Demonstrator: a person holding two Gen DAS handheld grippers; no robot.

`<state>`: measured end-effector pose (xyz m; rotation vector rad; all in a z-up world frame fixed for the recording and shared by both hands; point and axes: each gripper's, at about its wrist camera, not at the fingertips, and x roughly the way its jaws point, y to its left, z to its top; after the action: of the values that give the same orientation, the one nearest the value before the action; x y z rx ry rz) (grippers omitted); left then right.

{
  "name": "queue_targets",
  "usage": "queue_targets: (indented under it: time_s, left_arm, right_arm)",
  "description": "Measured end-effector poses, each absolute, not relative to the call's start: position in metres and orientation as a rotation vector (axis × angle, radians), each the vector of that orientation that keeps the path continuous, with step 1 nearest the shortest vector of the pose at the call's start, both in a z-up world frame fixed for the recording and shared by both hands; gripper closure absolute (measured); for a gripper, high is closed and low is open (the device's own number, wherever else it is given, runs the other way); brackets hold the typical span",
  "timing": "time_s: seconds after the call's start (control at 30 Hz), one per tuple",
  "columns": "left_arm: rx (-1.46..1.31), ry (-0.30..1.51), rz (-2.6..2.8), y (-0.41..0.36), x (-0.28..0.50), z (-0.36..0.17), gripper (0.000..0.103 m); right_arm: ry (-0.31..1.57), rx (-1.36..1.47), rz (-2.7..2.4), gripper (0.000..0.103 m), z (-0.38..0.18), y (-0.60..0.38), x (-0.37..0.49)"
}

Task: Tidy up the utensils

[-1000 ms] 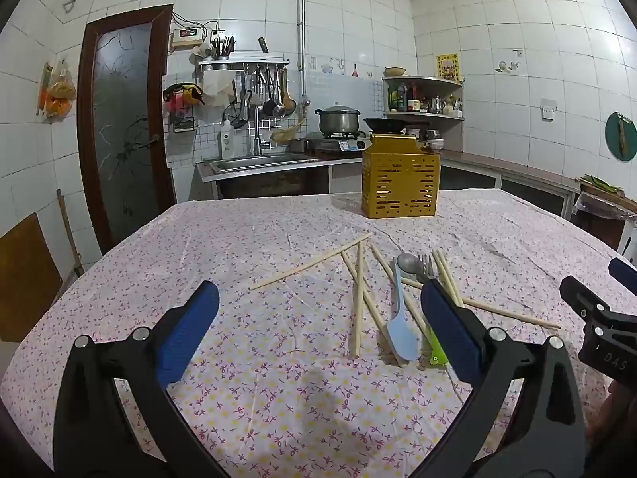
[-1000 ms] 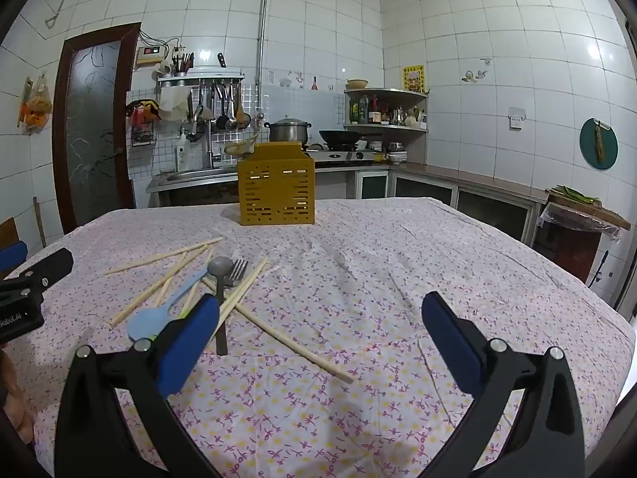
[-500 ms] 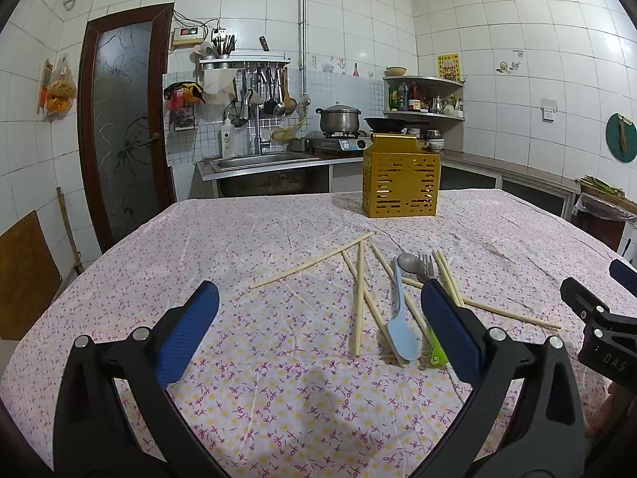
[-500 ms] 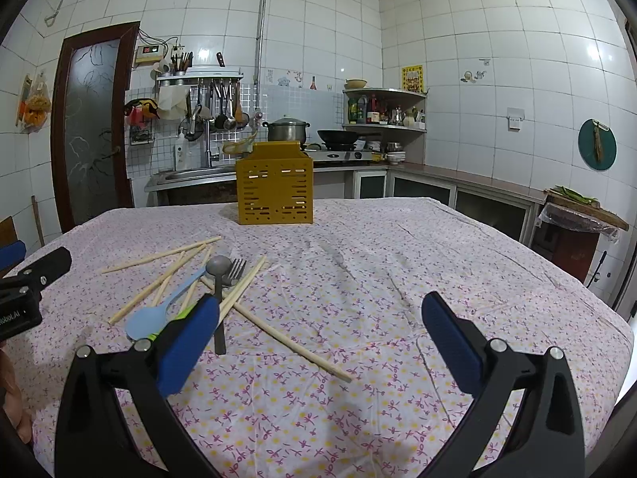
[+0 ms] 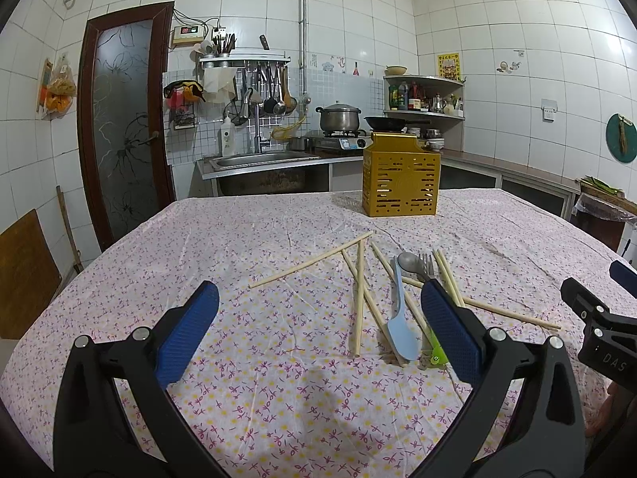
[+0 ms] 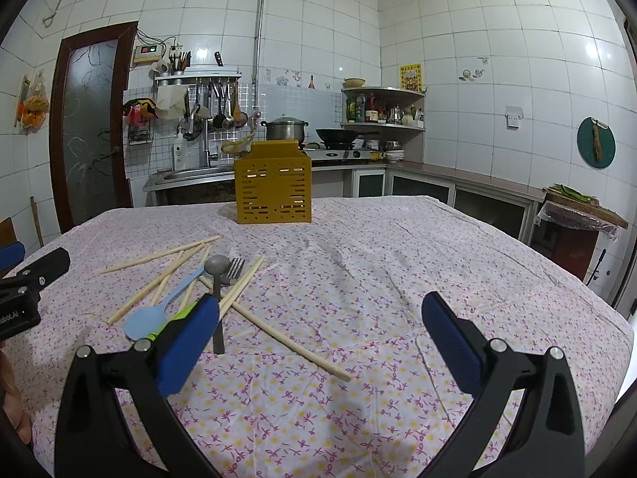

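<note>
Green plastic, a handle tip (image 5: 436,352), pokes out behind your left gripper's (image 5: 318,328) blue-padded fingers; its utensil is hidden. The slotted yellow holder (image 6: 273,186) stands at the far surface (image 6: 398,279); its contents cannot be made out. Wooden chopsticks (image 5: 358,294), a pale blue spoon (image 5: 401,326), a grey metal spoon (image 6: 217,275) and a fork (image 6: 235,270) lie crossed mid-surface. Both grippers, right (image 6: 318,330) too, hover with fingers wide apart, empty.

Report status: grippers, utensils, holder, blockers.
Left hand-held gripper open, empty; right hand-held gripper open, empty. Chopsticks, blue spoon, metal spoon, fork piled on tablecloth. Yellow holder beyond, path unobstructed.
</note>
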<state>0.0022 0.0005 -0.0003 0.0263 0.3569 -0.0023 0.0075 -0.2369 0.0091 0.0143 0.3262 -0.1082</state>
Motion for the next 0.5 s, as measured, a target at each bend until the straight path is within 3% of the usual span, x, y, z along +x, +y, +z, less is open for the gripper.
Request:
queue_targets:
  time_s: [0.5]
  left_arm:
    - [0.025, 0.357, -0.003, 0.0007, 0.002, 0.0004, 0.005]
  right_arm:
    - [0.326, 0.011, -0.113, 0.004, 0.0083, -0.2386, 0.0076]
